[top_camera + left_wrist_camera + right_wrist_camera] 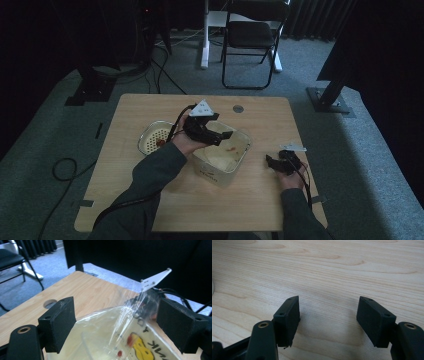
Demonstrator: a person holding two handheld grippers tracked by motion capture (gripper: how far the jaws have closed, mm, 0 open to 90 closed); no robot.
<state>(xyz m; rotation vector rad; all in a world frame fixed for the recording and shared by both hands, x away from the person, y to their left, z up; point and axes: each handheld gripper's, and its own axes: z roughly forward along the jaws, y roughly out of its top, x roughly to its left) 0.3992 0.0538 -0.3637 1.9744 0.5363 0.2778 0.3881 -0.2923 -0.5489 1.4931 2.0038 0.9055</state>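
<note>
Jaws of my left gripper (117, 325) stand apart, a clear bag (120, 337) between them over the tub (220, 156); my right gripper (328, 320) gapes above bare counter (332, 270).

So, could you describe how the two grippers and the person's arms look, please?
Both grippers are black. The left gripper carries a grey three-cornered plate on top, and a black cable trails from it along the forearm. The right gripper has a pale plate too, and a black cable. Each has two blocky black jaws with flat pads and brass-coloured rivets at the joints. The person wears dark grey-green long sleeves.
</note>
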